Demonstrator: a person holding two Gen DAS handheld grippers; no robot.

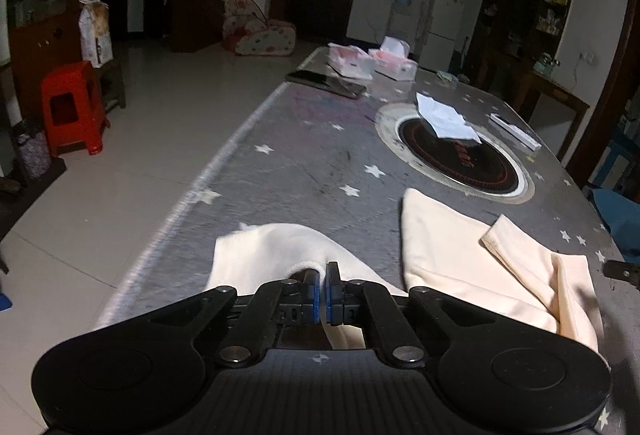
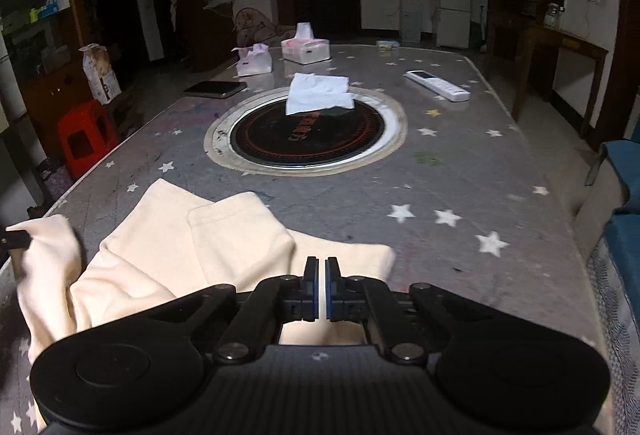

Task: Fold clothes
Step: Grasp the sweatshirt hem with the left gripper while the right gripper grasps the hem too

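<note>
Two tissue packs [image 2: 306, 50] stand at the far end of a star-printed grey tablecloth [image 2: 460, 195], white tissue poking from the top of each, beside a dark tablet [image 2: 216, 88]. A cream garment [image 2: 168, 247] lies rumpled at the near edge of the table, short of the round black hob [image 2: 308, 137] set into its middle, where a crumpled white paper [image 2: 318, 94] rests. The left gripper [image 1: 323, 277] has its blue-padded jaws pressed together on a fold of the cloth, which rises around the fingertips. The right gripper [image 2: 322, 271] is likewise closed tight, cream fabric showing beneath it; whether cloth is pinched between those pads is hard to make out. A white remote [image 2: 438, 85] lies to the right. Shelves along the dim walls hold boxes too dark to identify, and a red stool [image 1: 74, 107] stands on the tiled floor.
</note>
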